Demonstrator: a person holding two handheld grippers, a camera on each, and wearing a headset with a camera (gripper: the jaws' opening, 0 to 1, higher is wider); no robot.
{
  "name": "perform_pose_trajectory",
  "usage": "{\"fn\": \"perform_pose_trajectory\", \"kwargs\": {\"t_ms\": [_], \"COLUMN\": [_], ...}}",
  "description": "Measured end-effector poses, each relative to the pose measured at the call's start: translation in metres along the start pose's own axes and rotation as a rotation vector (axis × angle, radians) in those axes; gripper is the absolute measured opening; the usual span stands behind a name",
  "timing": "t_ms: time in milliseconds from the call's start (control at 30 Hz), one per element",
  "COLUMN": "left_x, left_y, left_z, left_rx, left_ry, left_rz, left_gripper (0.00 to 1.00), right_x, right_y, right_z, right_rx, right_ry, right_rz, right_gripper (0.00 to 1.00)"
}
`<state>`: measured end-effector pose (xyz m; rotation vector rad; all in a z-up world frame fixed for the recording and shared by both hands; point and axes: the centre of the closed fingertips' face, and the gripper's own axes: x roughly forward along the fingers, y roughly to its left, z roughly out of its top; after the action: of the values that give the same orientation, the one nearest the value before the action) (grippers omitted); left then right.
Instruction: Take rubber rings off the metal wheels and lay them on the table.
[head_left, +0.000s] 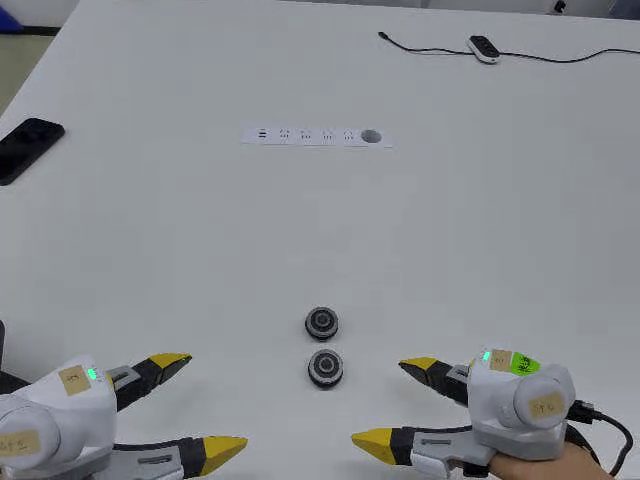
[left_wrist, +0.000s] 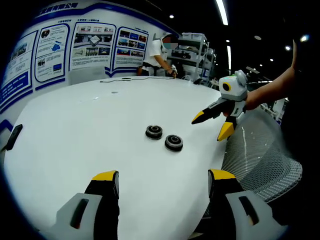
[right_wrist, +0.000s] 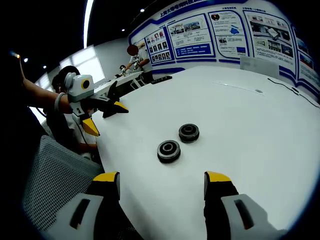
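Left hand-held gripper (head_left: 212, 400) sits at the near left, jaws wide apart, nothing between them. Right hand-held gripper (head_left: 382, 402) at the near right is the same: wide and empty. Both have their yellow tips aimed inward toward the desk centre, and we see neither touching a wheel.

In the left gripper view its own jaws (left_wrist: 163, 175) frame the wheels, with the right hand-held gripper (left_wrist: 207, 129) beyond them. The right gripper view mirrors that: own jaws (right_wrist: 161, 176), left hand-held gripper (right_wrist: 109, 121) across.

We've got two metal wheels lying flat on the white desk (head_left: 480, 230), between the two grippers. The near wheel (head_left: 325, 367) and far wheel (head_left: 321, 323) sit just beside each other, not touching. Each shows a dark outer band around a lighter hub, so rings look to be on.

Further out: a white power strip (head_left: 315, 136) at mid-desk, a black phone (head_left: 25, 147) on the far left, and a small remote (head_left: 484, 48) on a black cable (head_left: 420, 45) on the far right.
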<state>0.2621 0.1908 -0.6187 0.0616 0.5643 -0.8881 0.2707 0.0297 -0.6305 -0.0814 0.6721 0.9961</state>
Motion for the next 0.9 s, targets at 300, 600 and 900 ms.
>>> {"fn": "perform_pose_trajectory", "kwargs": {"t_ms": [300, 600, 900], "left_x": [0.008, 0.017, 0.026], "left_y": [-0.004, -0.009, -0.01], "left_z": [0.004, 0.005, 0.006], "left_rx": [0.008, 0.021, 0.039], "left_ry": [0.013, 0.033, 0.052], "left_rz": [-0.018, -0.041, -0.063], "left_gripper": [0.68, 0.63, 0.59], "right_x": [0.009, 0.014, 0.018], "right_y": [0.002, 0.002, 0.003], "right_z": [0.004, 0.002, 0.005], "right_rx": [0.015, 0.042, 0.063], "right_ry": [-0.001, 0.007, -0.007], "right_rz": [0.019, 0.024, 0.029], "right_gripper": [0.64, 0.57, 0.48]}}
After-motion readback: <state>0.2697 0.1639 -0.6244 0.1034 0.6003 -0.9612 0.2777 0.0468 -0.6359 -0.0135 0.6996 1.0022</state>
